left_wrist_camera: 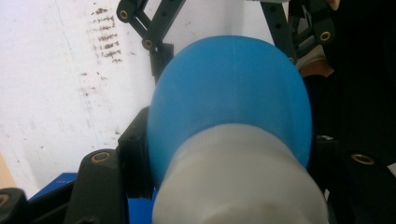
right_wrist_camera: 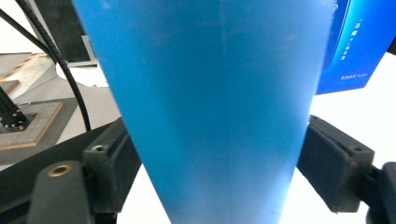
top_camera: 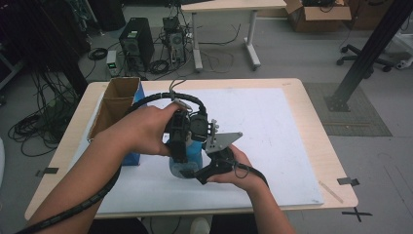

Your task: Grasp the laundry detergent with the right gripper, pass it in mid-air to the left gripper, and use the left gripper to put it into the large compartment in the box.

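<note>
The worktop (top_camera: 292, 97) is a big wooden one with a white sheet (top_camera: 263, 126) spread over most of it. At its left side stands an open cardboard box (top_camera: 114, 105) with a blue side. A person reaches in from the bottom, with a tool in each hand.

Near the middle of the sheet, just in front of the person, is a blue bottle (top_camera: 191, 155) with a pale, see-through end. Both tools meet on it.

The left tool (top_camera: 181, 127) comes in from the left and above. In the left gripper view its black jaws sit tight on both sides of the blue bottle (left_wrist_camera: 229, 93), close to where the blue part joins the pale white part (left_wrist_camera: 238, 182). It looks clamped on the bottle.

The right tool (top_camera: 214, 163) comes from the right and lower down. In the right gripper view the blue bottle (right_wrist_camera: 210, 107) stands between its two jaws, wide at the top and narrow at the bottom. Both pads touch the blue sides, so this tool looks clamped on it too.

The bottle looks like smooth plastic. It is likely light, and stiff enough to hold its shape. It may be slippery, because the sides are smooth and slope inward. A good place to hold it is across the blue body, with the pads flat on two sides. Squeezing too hard may make it slide out along the slope.
</note>
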Demonstrator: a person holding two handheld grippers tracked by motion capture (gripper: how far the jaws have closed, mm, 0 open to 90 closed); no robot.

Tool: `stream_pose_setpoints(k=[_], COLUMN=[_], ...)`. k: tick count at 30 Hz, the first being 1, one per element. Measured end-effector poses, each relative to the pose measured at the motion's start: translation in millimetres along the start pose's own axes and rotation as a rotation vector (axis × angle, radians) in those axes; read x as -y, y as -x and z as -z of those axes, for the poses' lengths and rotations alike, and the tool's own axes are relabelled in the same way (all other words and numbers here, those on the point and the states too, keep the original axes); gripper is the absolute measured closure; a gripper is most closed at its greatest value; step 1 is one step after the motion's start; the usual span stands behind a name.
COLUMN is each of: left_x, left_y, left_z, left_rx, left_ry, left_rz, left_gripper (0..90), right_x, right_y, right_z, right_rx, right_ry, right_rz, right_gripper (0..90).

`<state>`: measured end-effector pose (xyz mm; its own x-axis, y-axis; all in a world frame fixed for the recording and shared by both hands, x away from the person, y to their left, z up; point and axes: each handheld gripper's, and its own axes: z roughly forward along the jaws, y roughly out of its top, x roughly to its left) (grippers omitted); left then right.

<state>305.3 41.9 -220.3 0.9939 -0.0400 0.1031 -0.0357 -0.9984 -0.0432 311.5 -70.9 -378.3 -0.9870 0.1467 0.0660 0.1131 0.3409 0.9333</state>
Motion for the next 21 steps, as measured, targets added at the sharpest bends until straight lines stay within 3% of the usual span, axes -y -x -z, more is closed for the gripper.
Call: stream_pose_setpoints(k=[7, 14, 21], left_x=[-0.3, 0.0, 1.3], left_y=[-0.1, -1.0, -2.6], left_z=[1.5, 1.6, 1.1], left_rx=[-0.002, 0.002, 0.003], left_ry=[0.005, -0.001, 0.001], left_rz=[0.000, 0.001, 0.016], left_gripper=[38.1, 38.0, 38.0], right_x=[0.7, 0.4, 1.2], right_y=[0.1, 0.0, 0.2], right_z=[0.3, 0.3, 2.1], right_rx=[0.008, 0.011, 0.010], right_ry=[0.001, 0.008, 0.040], right_rz=[-0.008, -0.011, -0.014], right_gripper=[10.9, 8.8, 0.3])
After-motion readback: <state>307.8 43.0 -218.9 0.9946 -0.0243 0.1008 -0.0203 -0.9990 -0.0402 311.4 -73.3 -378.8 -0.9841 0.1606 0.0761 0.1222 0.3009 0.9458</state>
